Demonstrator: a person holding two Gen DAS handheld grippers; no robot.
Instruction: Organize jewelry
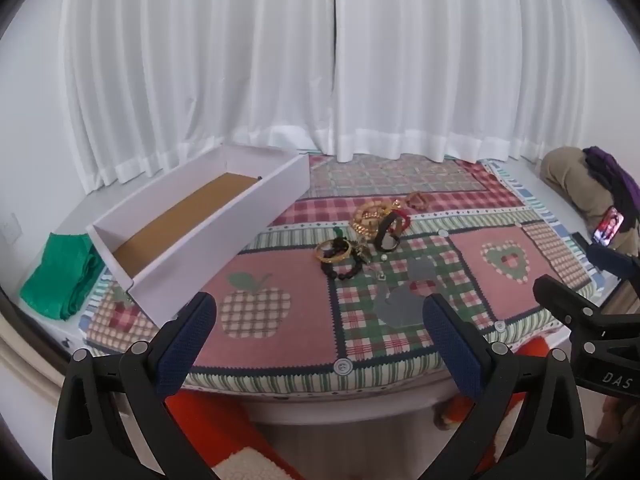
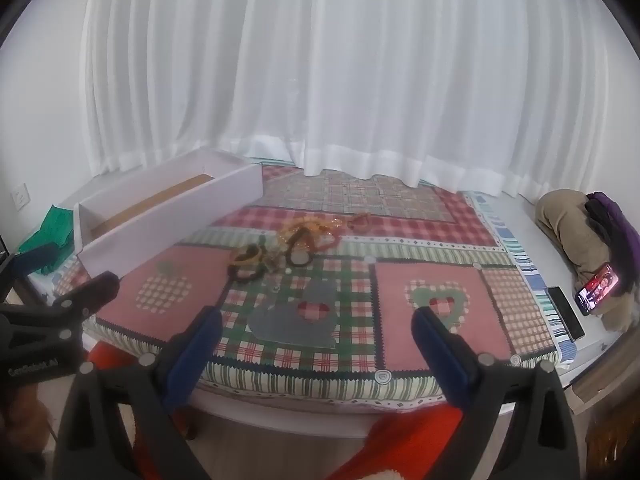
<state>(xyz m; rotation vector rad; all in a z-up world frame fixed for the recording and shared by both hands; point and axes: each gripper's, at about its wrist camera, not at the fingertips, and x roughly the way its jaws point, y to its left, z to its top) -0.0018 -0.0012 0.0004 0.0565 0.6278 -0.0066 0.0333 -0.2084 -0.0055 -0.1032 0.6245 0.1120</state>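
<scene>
The jewelry pile (image 1: 364,236), bangles, bead bracelets and a dark watch strap tangled together, lies mid-quilt, none of it sorted yet. Toward the patchwork quilt's (image 1: 520,276) far left corner a white drawer-like box (image 1: 224,240) sits empty, seemingly ready to receive pieces. The left gripper (image 1: 320,322) and right gripper (image 2: 316,334) hover over the near edge, jaws spread, grasping nothing.

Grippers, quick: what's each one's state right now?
Left gripper: open, holding nothing, short of the jewelry pile.
Right gripper: open, holding nothing.
</scene>
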